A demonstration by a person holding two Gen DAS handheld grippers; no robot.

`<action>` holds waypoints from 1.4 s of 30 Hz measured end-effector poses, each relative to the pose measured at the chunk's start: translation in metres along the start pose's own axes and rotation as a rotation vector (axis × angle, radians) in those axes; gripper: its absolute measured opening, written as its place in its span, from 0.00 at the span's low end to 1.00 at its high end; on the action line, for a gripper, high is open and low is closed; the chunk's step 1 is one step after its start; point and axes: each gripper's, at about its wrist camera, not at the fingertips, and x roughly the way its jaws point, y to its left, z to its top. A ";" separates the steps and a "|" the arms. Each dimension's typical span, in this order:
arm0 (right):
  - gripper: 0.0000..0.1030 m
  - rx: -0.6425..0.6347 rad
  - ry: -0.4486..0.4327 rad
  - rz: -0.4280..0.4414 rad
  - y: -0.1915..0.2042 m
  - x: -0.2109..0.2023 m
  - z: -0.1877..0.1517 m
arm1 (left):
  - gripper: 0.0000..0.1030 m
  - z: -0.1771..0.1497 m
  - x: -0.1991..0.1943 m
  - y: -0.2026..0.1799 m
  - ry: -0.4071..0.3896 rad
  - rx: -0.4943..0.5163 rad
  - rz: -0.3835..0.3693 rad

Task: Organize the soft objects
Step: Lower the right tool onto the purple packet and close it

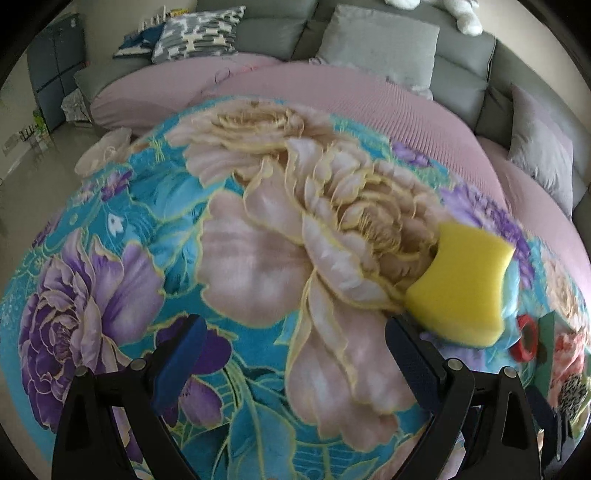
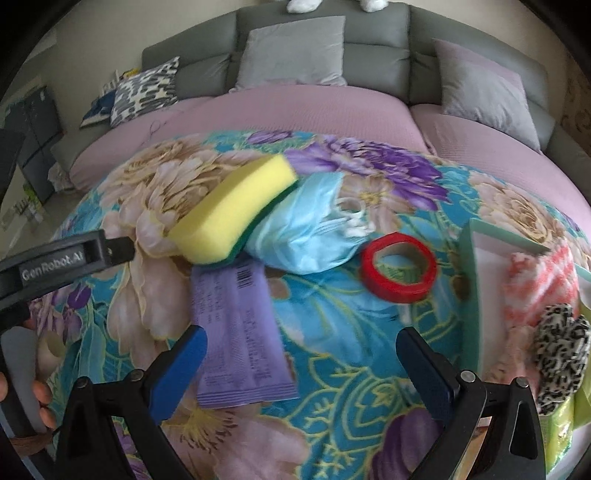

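A yellow sponge with a green underside [image 2: 232, 214] lies on the floral blanket [image 2: 332, 350], leaning on a light blue satin pouch [image 2: 303, 229]. It also shows at the right of the left wrist view [image 1: 461, 284]. A purple packet [image 2: 240, 332] lies in front, between my right gripper's open jaws. A red tape roll [image 2: 399, 271] sits to the right. A green box [image 2: 480, 280] holds a pink-white fluffy cloth [image 2: 539, 284] and a leopard scrunchie [image 2: 561, 347]. My right gripper [image 2: 301, 354] is open and empty. My left gripper [image 1: 293, 345] is open and empty, just left of the sponge.
A grey sofa [image 2: 380, 55] with pink covers [image 2: 295, 110] carries grey cushions [image 2: 291, 51] and a patterned cushion [image 2: 144, 92]. White plush toys [image 1: 465, 14] sit on the backrest. A dark cabinet [image 1: 55, 70] stands at the left by the floor.
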 end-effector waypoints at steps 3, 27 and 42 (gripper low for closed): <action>1.00 -0.021 0.018 0.005 0.008 0.006 -0.002 | 0.95 -0.003 0.005 0.006 0.023 -0.008 0.003; 1.00 -0.044 0.067 -0.021 0.020 0.025 -0.010 | 0.95 -0.004 0.004 0.017 0.021 -0.037 0.005; 0.95 -0.124 0.030 -0.043 0.032 0.022 -0.007 | 0.95 -0.004 0.006 0.014 0.024 -0.021 0.010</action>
